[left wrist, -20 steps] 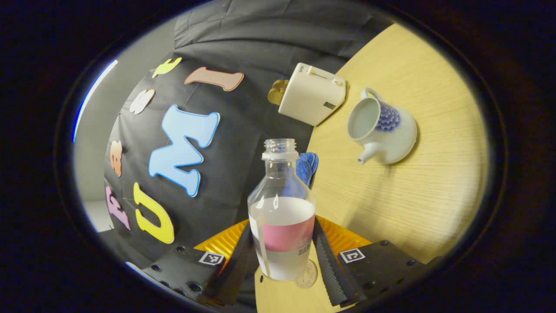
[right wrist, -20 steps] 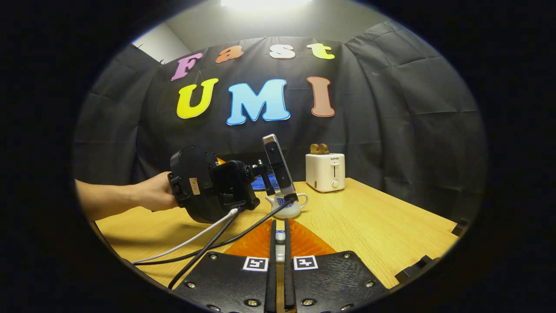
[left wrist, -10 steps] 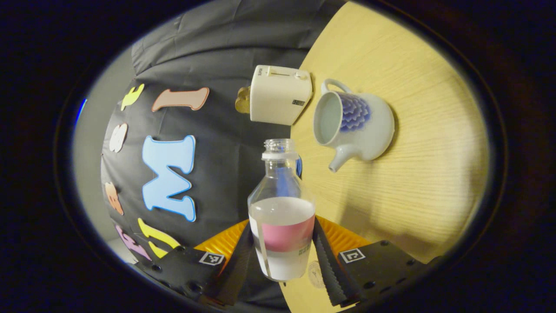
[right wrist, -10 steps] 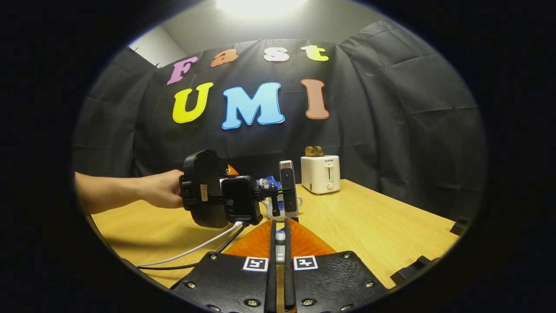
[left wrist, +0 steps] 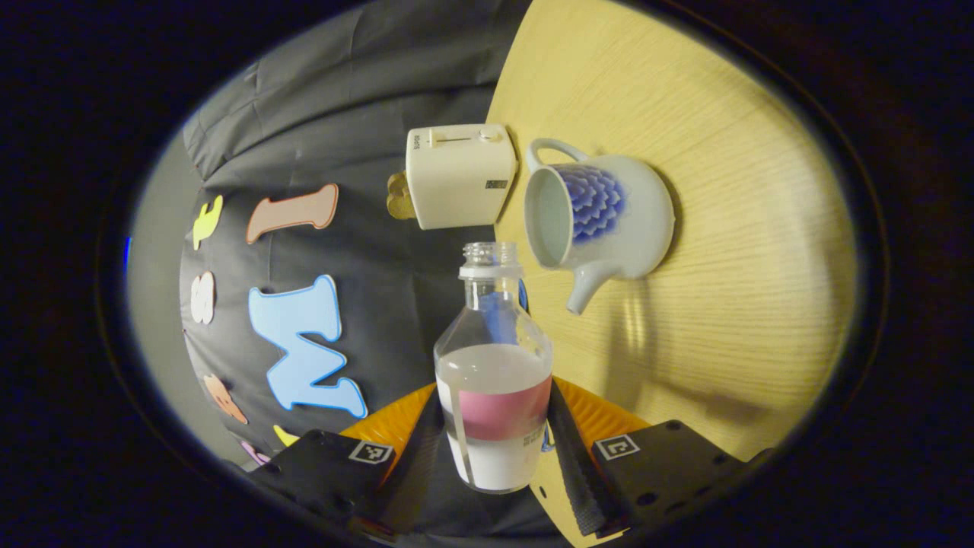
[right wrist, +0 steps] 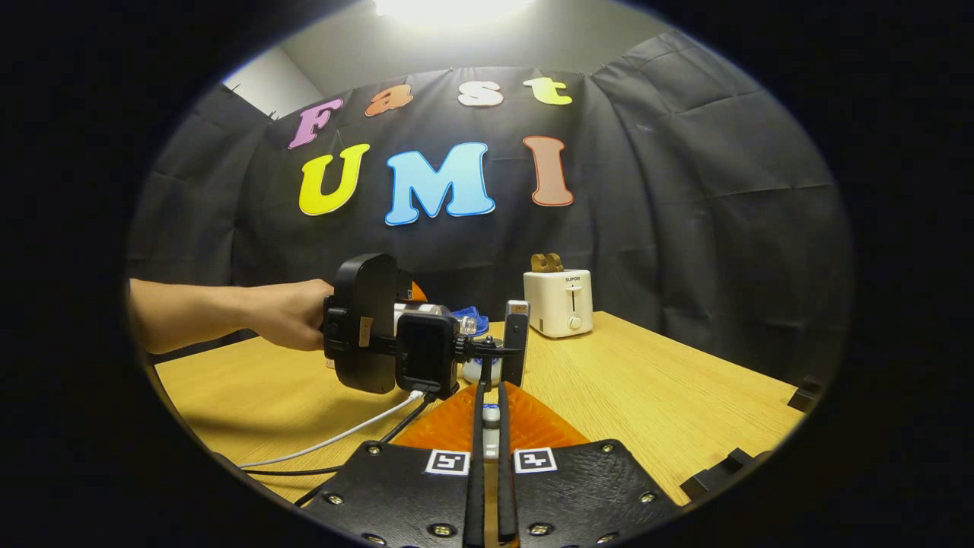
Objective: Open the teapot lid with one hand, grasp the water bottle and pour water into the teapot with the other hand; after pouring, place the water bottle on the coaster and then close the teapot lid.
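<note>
My left gripper (left wrist: pixel 494 415) is shut on a clear water bottle (left wrist: pixel 493 358) with a pink label, its cap off and its mouth close to the teapot. The view is rolled far over, so the bottle lies nearly sideways. The white teapot (left wrist: pixel 609 221) with a blue pattern stands on the table with no lid, its inside showing. In the right gripper view a hand holds the left gripper (right wrist: pixel 396 335) in front of the teapot (right wrist: pixel 478 371), hiding most of it. My right gripper (right wrist: pixel 491 390) is shut on the small teapot lid (right wrist: pixel 491 415).
A white toaster (left wrist: pixel 456 175) (right wrist: pixel 559 303) stands at the back of the wooden table (right wrist: pixel 654 396) by the black wall. A blue item (left wrist: pixel 522 293) lies behind the bottle. Cables (right wrist: pixel 342 438) trail from the left gripper over the table's left side.
The left gripper has rolled further over, tipping the bottle more towards horizontal and bringing its mouth closer to the teapot's opening. The right gripper has stayed put with the lid.
</note>
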Demonstrator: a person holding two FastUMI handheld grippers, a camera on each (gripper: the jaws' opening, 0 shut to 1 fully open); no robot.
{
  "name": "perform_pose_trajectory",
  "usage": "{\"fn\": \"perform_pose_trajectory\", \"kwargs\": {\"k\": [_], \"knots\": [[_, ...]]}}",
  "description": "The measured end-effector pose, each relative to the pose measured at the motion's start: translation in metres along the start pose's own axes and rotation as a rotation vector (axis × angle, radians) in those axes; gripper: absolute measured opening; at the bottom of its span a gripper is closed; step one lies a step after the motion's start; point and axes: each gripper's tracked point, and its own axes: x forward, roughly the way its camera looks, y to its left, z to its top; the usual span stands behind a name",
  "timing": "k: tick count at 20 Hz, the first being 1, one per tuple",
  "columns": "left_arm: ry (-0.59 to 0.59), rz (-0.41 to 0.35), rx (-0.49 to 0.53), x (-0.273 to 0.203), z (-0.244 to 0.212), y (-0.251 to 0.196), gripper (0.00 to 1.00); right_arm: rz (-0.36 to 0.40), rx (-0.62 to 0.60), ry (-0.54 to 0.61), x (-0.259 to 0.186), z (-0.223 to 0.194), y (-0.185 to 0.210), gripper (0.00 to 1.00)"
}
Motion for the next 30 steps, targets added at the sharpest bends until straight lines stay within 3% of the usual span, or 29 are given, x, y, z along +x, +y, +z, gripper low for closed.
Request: {"fn": "perform_pose_trajectory", "kwargs": {"k": [9,24,30], "knots": [[0.043,-0.039,0.165,0.0017,-0.0028,0.0001,0.88,-0.001,0.001,0.001,0.0022,-0.0007,-0.0037,0.07],[0.073,-0.090,0.317,-0.0015,0.0014,0.0023,0.88,0.004,0.000,0.011,0.0037,-0.0028,-0.0049,0.07],[0.078,-0.078,0.354,-0.0044,0.0049,0.0073,0.88,0.006,-0.004,0.016,0.0031,-0.0027,-0.0056,0.07]]}}
